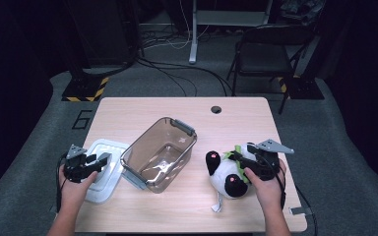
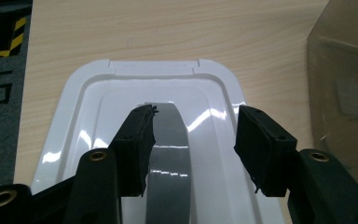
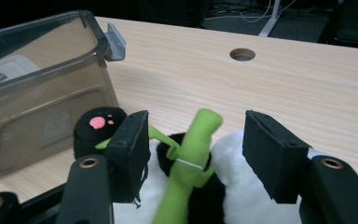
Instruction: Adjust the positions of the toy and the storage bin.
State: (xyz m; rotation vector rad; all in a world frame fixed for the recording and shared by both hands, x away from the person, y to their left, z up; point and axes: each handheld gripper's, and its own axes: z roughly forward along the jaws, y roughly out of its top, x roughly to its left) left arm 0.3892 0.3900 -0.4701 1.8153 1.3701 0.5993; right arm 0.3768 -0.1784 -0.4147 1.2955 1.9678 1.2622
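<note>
Wooden table (image 1: 177,206) carries a clear plastic bin (image 1: 160,153) at its middle. Left of the bin, my left gripper (image 2: 193,140) hovers, jaws apart, over a white lid (image 2: 93,93). Right of the bin, my right gripper (image 3: 193,149) straddles, jaws apart, a panda plush (image 1: 226,174) and its green stalk (image 3: 191,158).

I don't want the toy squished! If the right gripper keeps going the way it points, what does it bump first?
Probably the panda plush: the right gripper has open fingers either side of its green bamboo stalk. Depth is hard to judge.
</note>
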